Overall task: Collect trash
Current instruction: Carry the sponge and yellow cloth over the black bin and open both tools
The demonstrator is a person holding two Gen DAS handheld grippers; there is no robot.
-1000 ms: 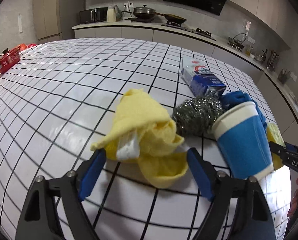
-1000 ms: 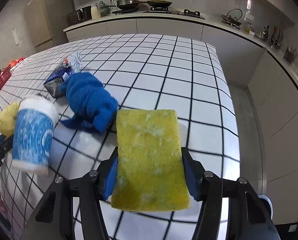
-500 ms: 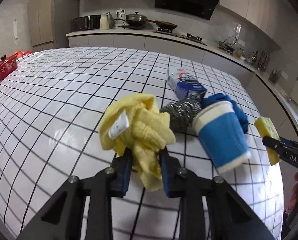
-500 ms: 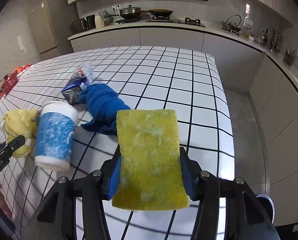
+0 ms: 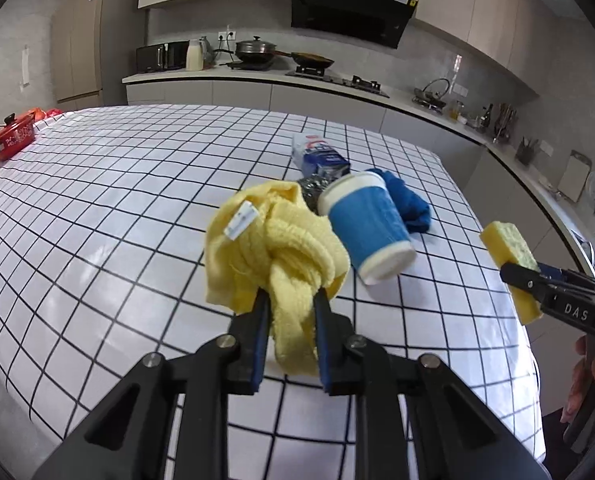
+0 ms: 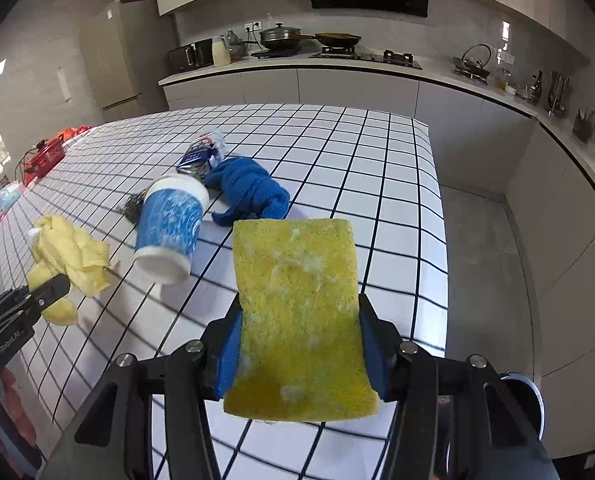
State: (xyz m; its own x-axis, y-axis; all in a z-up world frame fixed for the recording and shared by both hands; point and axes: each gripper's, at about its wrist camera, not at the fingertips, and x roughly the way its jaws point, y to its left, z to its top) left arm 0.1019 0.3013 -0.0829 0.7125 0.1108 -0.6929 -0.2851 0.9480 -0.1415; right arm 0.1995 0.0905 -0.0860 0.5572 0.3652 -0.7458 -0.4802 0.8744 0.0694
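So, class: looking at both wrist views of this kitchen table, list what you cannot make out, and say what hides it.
- Steel scourer: mostly hidden behind the yellow cloth and blue cup in the left wrist view.
- Print on the blue packet: too small in both views.
- Table under the sponge: covered by it in the right wrist view.
- Round metal object on the floor: cut off behind the right gripper.

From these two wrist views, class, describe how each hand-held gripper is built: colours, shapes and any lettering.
Both alike: the left hand-held gripper and the right hand-held gripper have black angular frames with silver screws and blue finger pads. White lettering on their sides: "DAS" right, "GenRobot.AI" left.
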